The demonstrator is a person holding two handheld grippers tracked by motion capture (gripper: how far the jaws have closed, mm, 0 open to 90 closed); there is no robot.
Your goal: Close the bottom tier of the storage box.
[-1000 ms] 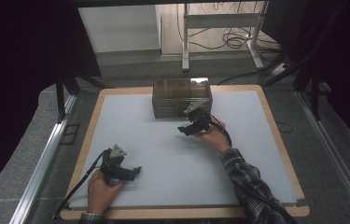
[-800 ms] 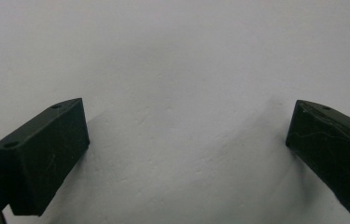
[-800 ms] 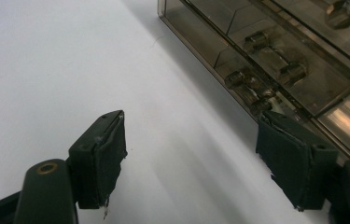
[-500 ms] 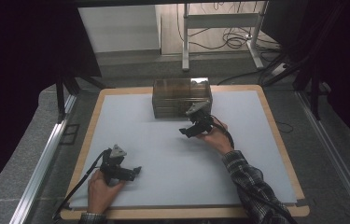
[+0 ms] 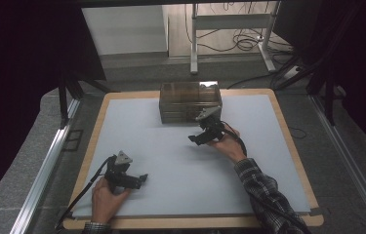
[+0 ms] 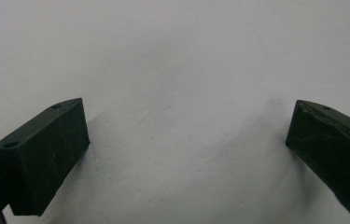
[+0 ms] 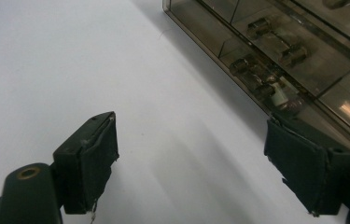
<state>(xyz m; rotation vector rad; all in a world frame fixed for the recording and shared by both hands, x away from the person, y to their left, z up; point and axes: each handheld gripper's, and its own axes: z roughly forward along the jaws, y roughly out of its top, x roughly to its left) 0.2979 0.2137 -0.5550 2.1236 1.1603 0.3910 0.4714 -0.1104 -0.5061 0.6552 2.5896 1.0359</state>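
Overhead, white mat [image 5: 171, 161] on wooden board [image 5: 288, 141].

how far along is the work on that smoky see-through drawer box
Early. The smoky transparent plastic drawer box sits with drawers in, nothing taken out onto the white mat. In hand: the right gripper, beside the box's front, jaws just opening, holds nothing. The left gripper rests open on the mat. Any drawer work remains.

Pale mat [image 5: 171, 156] on wooden table [image 5: 288, 146]
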